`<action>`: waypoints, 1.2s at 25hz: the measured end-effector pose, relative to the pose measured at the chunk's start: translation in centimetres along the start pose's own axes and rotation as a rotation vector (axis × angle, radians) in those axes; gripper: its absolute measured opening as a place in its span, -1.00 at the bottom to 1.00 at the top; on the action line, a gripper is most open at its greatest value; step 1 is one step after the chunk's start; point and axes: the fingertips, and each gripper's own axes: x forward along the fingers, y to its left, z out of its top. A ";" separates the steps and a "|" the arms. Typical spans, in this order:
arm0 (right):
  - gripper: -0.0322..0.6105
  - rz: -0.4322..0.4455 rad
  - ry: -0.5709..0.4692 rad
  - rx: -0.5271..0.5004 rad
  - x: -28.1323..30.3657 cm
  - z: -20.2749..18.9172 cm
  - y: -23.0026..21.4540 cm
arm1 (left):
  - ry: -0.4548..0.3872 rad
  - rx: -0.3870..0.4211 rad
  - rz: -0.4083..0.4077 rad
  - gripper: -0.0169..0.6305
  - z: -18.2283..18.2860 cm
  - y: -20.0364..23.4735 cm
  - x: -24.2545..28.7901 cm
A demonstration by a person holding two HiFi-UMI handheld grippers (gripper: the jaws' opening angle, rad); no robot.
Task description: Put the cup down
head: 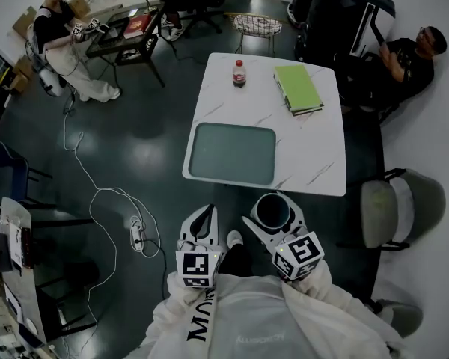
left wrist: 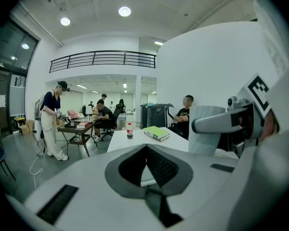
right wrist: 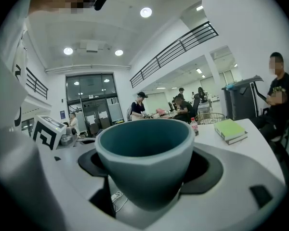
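The right gripper (head: 274,208) has its jaws spread wide and pressed on the sides of the teal cup (head: 272,215), keeping it upright, just short of the near edge of the white table (head: 318,137). The left gripper (head: 202,221) hangs beside it, closed on nothing. A grey tray (head: 232,153) fills the near left of the table, but the bare top to its right, well apart from the bottle (head: 239,73) and green book (head: 298,88), looks to me like easy landing room

Large dark letters are printed down the front of the person's light sweatshirt (head: 269,320), but only a beginning like "MO" can be read, and a small pale word beside them is too faint to be read. On the cubes of the left gripper (head: 202,215) and the right gripper (head: 273,214) only black-and-white square patterns are seen. The red label of the bottle (head: 239,73) cannot be read.
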 end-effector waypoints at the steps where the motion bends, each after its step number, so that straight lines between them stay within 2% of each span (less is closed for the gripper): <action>1: 0.37 -0.003 -0.002 0.000 0.5 0.3 -0.2 | -0.002 0.002 -0.002 -0.91 0.3 0.4 0.4; 15: 0.37 -0.013 -0.009 -0.023 7.0 2.6 -0.2 | -0.020 0.014 -0.038 -0.91 2.2 5.5 3.9; 30: 0.37 -0.014 -0.034 -0.038 7.9 3.2 -0.1 | -0.032 0.023 -0.017 -0.91 2.3 7.0 3.7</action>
